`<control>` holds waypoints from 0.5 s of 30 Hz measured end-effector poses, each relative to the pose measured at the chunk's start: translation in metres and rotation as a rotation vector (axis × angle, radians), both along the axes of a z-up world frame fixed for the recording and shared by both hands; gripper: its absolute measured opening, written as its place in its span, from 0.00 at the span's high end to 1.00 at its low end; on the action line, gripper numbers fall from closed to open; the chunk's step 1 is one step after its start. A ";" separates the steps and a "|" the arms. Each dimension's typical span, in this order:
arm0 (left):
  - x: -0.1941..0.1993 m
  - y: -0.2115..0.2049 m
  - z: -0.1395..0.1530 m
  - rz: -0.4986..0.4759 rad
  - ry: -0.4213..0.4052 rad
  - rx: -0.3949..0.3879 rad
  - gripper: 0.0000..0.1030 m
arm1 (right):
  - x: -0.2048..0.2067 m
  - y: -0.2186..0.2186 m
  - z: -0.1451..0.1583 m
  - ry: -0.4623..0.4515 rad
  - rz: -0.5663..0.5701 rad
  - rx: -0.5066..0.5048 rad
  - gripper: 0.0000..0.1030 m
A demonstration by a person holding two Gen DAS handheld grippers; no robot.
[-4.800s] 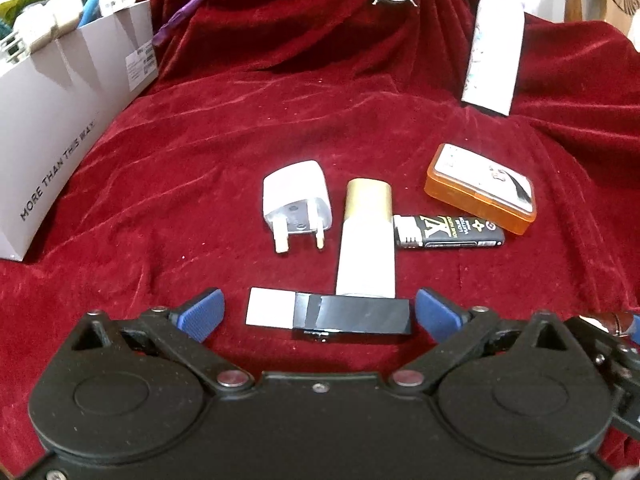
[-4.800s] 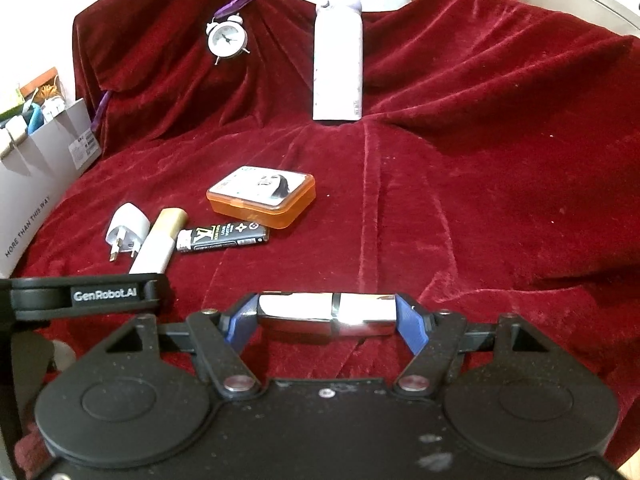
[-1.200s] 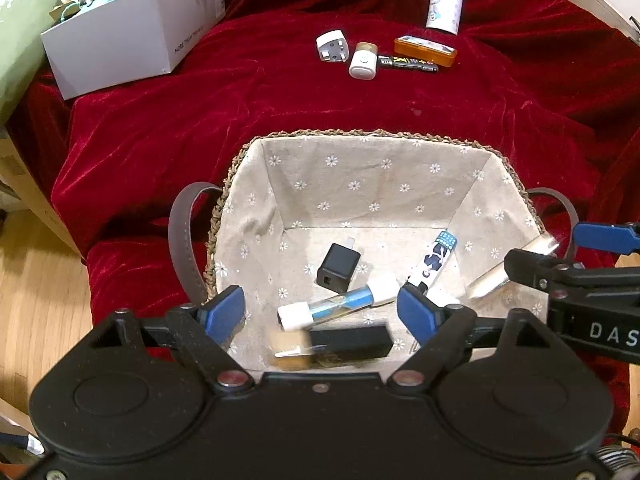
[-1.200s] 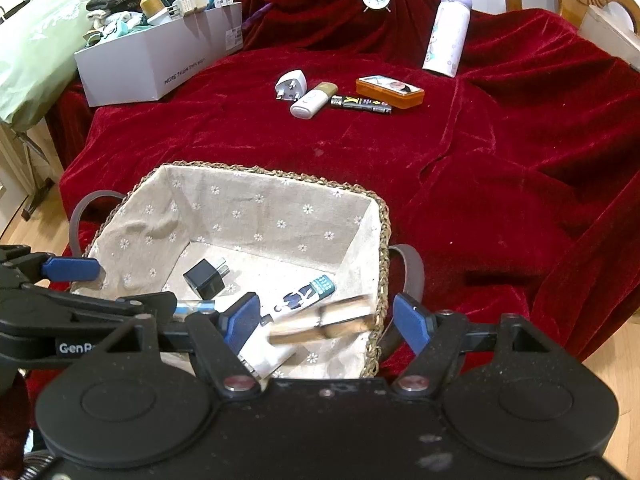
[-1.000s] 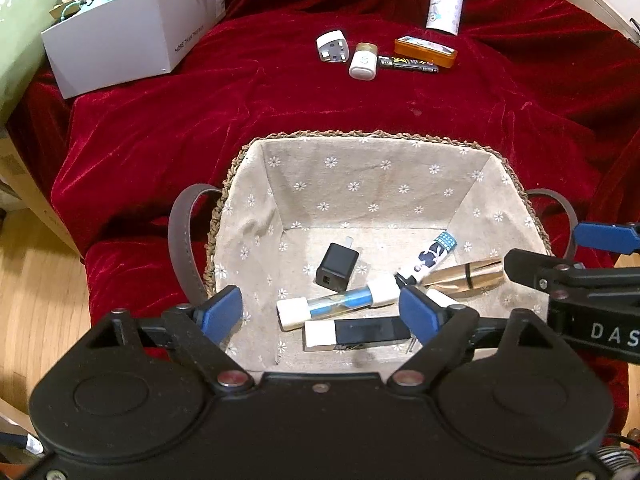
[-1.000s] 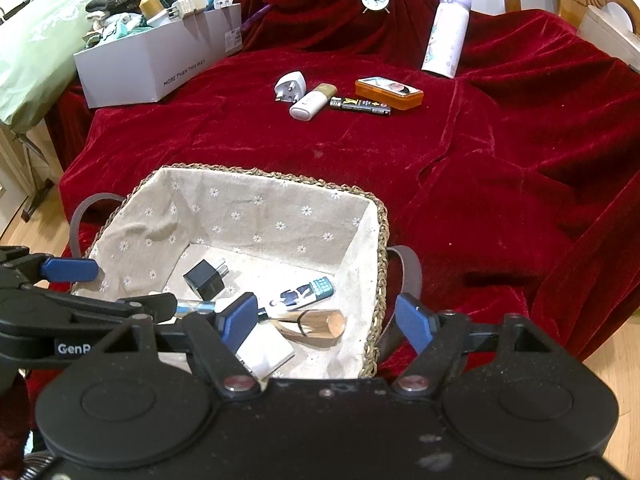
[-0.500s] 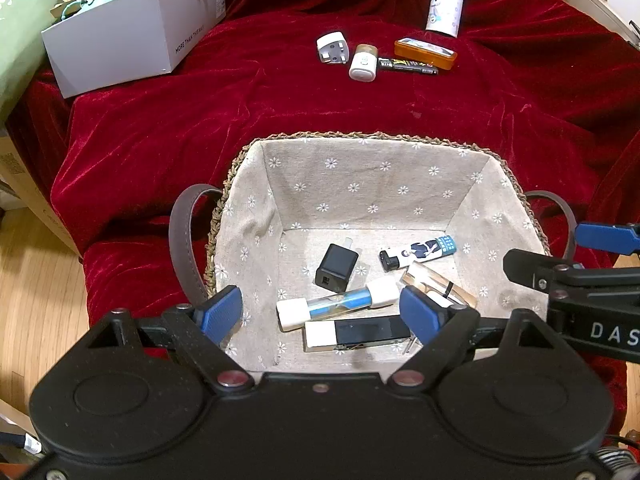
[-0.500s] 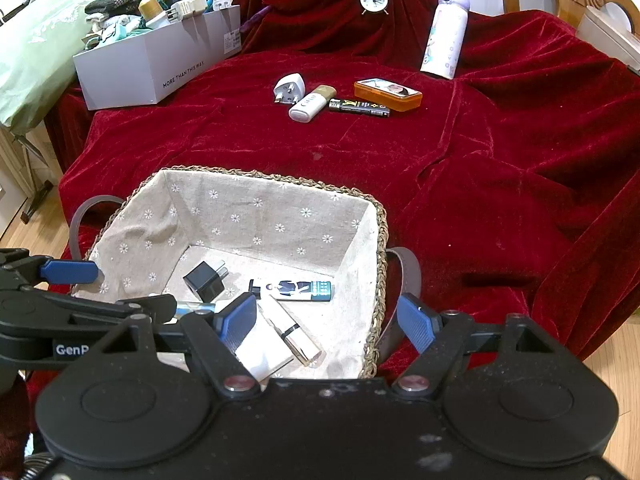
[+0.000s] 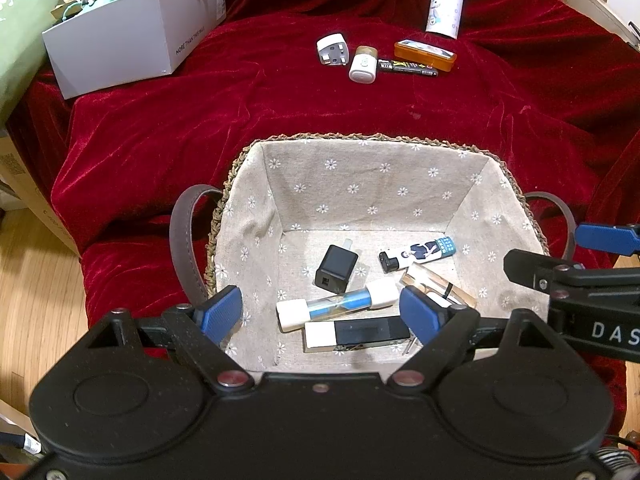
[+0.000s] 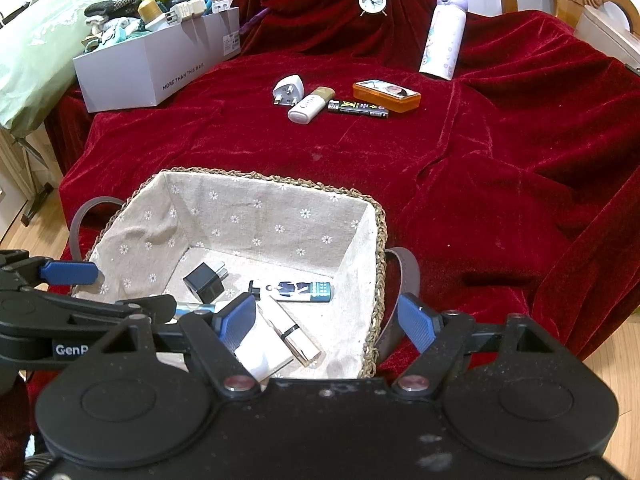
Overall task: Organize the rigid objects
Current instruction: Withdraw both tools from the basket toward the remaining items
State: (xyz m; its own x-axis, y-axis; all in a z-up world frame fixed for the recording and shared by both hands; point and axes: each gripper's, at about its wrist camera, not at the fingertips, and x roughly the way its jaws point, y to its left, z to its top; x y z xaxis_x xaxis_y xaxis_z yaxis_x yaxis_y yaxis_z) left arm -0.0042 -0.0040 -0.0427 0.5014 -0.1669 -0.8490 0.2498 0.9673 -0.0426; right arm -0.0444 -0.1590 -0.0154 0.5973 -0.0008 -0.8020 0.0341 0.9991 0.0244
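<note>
Both grippers hang over a lined basket that sits at the near edge of a red velvet cloth. The left gripper has its blue pads spread wide with nothing pinched between them, and the right gripper is likewise wide apart and empty. On the basket floor lie a black charger toward the far left, a lighter with a printed figure to its right, a clear tube with white end caps nearer, a black and white stick nearest of all, and a pale gold case at the near right (partly hidden by the left gripper's right pad). Far across the cloth a small group remains: a white plug, a white and gold bottle just right of it, a black lighter, and an orange box behind that lighter. Farther back stand a white flask and an alarm clock, with a grey box of odds and ends at the far left.
</note>
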 end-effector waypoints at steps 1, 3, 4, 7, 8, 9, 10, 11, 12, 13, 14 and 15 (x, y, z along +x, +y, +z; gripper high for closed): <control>0.000 0.000 0.000 0.000 0.000 -0.002 0.19 | 0.000 0.000 0.000 0.000 0.000 0.001 0.24; 0.000 0.000 0.001 0.001 -0.001 -0.004 0.19 | 0.000 0.000 0.000 0.000 -0.001 0.002 0.24; 0.000 0.000 0.001 0.001 -0.001 -0.005 0.19 | 0.000 0.000 0.000 -0.001 -0.001 0.002 0.24; 0.000 0.000 0.001 0.001 -0.005 -0.006 0.19 | 0.000 0.000 0.000 -0.003 -0.001 0.003 0.24; -0.001 0.001 0.001 0.001 -0.008 -0.007 0.19 | 0.000 -0.001 0.000 -0.004 0.000 0.004 0.24; -0.001 0.001 0.002 0.001 -0.012 -0.009 0.19 | 0.000 -0.001 0.001 -0.004 0.001 0.004 0.24; -0.001 0.001 0.003 0.000 -0.019 -0.012 0.19 | 0.001 -0.001 0.001 -0.006 0.003 0.003 0.24; -0.001 0.002 0.005 -0.001 -0.026 -0.015 0.19 | 0.001 -0.001 0.002 -0.010 0.005 0.003 0.24; -0.002 0.002 0.006 -0.002 -0.034 -0.017 0.19 | 0.001 -0.001 0.003 -0.015 0.005 0.003 0.24; -0.002 0.002 0.008 -0.003 -0.041 -0.017 0.19 | 0.001 -0.001 0.004 -0.021 0.006 0.000 0.23; -0.002 0.002 0.009 -0.006 -0.047 -0.018 0.19 | 0.000 -0.001 0.005 -0.029 0.005 -0.004 0.23; -0.002 0.001 0.010 -0.011 -0.052 -0.020 0.19 | 0.000 -0.001 0.006 -0.038 0.005 -0.010 0.23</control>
